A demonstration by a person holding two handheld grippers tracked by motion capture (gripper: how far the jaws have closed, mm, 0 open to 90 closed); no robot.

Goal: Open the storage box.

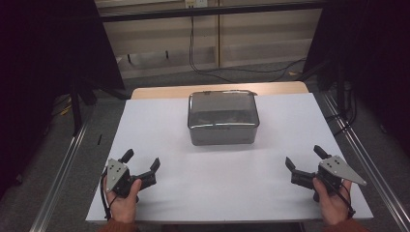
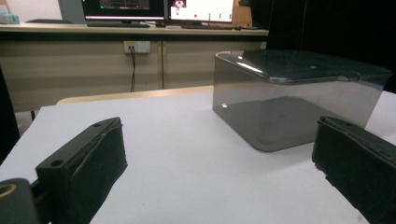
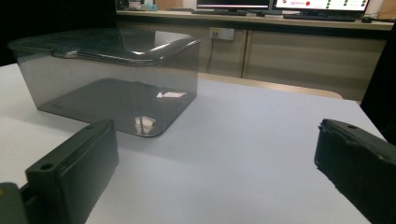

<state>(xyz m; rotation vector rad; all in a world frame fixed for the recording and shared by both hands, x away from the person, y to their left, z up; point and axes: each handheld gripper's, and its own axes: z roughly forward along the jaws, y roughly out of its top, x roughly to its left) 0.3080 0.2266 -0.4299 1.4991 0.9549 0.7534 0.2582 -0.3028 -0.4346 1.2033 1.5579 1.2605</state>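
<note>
A smoky translucent plastic box with its lid on (image 1: 223,117) is seen standing toward the far middle of the white tabletop (image 1: 159,125), well apart from both grippers. The left gripper (image 1: 141,160) is held low near the near left corner with its jaws spread wide and nothing between them; the right gripper (image 1: 302,155) is held likewise near the near right corner, its jaws also spread and empty. Both are angled inward toward the box. In the left gripper view the box (image 2: 294,100) is shown ahead and to the right, the lid seated on the rim; in the right gripper view it (image 3: 109,77) lies ahead and to the left. Whether anything lies inside cannot be told through the tinted walls.

The work is judged to be at its start: the box is untouched and an approach is not yet made. For the next move, both grippers would need to be brought forward and inward to the box's sides or lid edge.
</note>
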